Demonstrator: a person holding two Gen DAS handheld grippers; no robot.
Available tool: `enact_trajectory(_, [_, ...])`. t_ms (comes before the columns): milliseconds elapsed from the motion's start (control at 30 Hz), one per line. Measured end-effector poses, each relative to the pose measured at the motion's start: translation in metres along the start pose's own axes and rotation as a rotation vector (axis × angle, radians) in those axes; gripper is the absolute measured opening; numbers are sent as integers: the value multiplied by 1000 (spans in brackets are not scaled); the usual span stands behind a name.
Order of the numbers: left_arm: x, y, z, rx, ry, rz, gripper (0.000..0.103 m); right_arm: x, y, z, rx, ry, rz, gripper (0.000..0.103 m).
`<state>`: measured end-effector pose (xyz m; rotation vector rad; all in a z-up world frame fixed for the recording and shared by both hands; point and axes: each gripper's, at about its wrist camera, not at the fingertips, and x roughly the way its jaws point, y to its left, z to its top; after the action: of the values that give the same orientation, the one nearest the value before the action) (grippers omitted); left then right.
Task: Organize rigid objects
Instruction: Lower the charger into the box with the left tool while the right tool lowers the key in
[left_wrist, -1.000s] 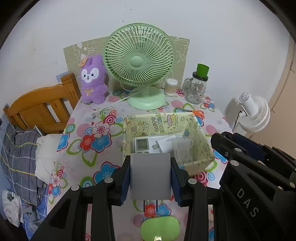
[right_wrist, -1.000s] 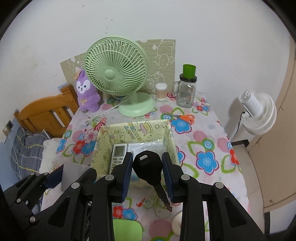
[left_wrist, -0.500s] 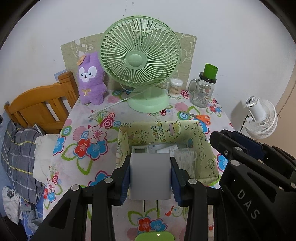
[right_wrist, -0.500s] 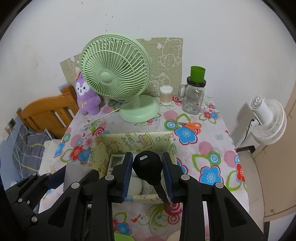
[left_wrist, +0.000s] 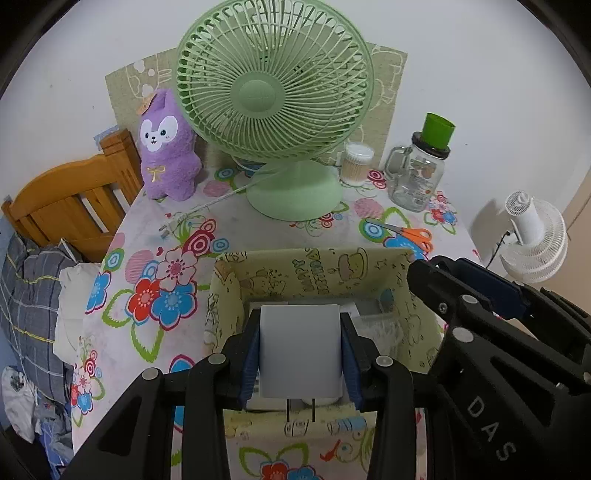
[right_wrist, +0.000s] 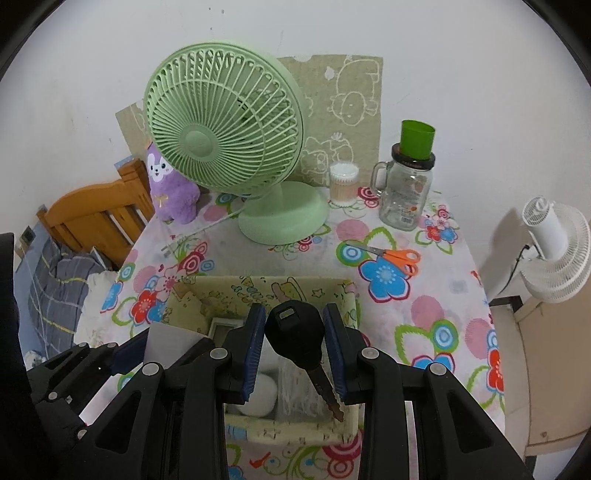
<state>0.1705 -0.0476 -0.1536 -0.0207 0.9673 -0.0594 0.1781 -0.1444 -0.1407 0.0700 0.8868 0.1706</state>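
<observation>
Carrying one item apiece, both grippers have advanced over the yellow storage box (left_wrist: 317, 266) since a second ago, when it lay further ahead of them; it now fills the lower centre of each wrist view. The left gripper (left_wrist: 300, 352) pinches a white plug adapter (left_wrist: 299, 347), prongs toward the camera, above the box interior. The right gripper (right_wrist: 294, 354) clamps a black-headed key (right_wrist: 295, 332), blade slanting toward the lower right, above the box's right half. That likely puts both items within a release of being stowed.

Inside the box a white remote (right_wrist: 221, 326), a round white object (right_wrist: 258, 398) and a clear packet (right_wrist: 295, 387) already take up floor space, so the free patch looks small. The two grippers crowd each other side by side. Beyond the far wall, the green fan (left_wrist: 275, 96), orange scissors (left_wrist: 410, 234) and glass jar (left_wrist: 417, 177) stand well apart in the upper frame.
</observation>
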Motion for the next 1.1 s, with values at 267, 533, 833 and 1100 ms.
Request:
enact_trajectory(267, [18, 6, 5, -18, 25, 24, 39, 35, 6, 7, -26, 45, 23, 36])
enact_trajectory(533, [35, 12, 6, -24, 62, 43, 39, 62, 10, 7, -19, 115, 77, 36])
enact_trajectory(833, [43, 6, 6, 0, 79, 26, 40, 50, 5, 8, -70, 47, -11, 71])
enact_trajectory(1100, [53, -2, 9, 22, 85, 1, 39, 42, -14, 6, -36, 46, -86, 78])
